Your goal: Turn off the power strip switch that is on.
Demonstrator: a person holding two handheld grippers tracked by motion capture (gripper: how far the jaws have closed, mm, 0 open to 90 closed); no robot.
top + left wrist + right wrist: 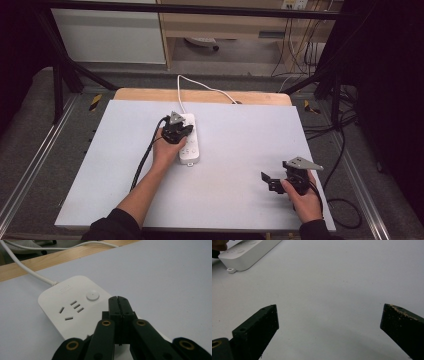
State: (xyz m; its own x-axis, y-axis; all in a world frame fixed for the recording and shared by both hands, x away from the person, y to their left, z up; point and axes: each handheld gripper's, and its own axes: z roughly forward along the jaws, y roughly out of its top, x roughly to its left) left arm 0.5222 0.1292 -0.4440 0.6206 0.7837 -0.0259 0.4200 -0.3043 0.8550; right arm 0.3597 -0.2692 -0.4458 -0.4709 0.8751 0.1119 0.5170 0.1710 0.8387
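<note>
- The right gripper (274, 181) sits near the front right corner of the bench (240, 150), fingers (259, 325) spread wide with nothing between them; it is well apart from the work and should stay parked there.
- The left gripper (181, 131) hangs over the white power strip (191, 145), which lies near the middle of the bench, a little left, with its cord (200, 87) running off the far edge.
- In the left gripper view its fingers (117, 305) are clenched tip to tip, holding nothing, just short of the round button (92, 295) at the strip's cord end.
- The step looks like pressing that switch. Keep the fingers clenched so they act as one blunt tip, centre them over the button, and push straight down.
- An off-centre push could skid onto the socket holes (72, 310) or shove the strip.
</note>
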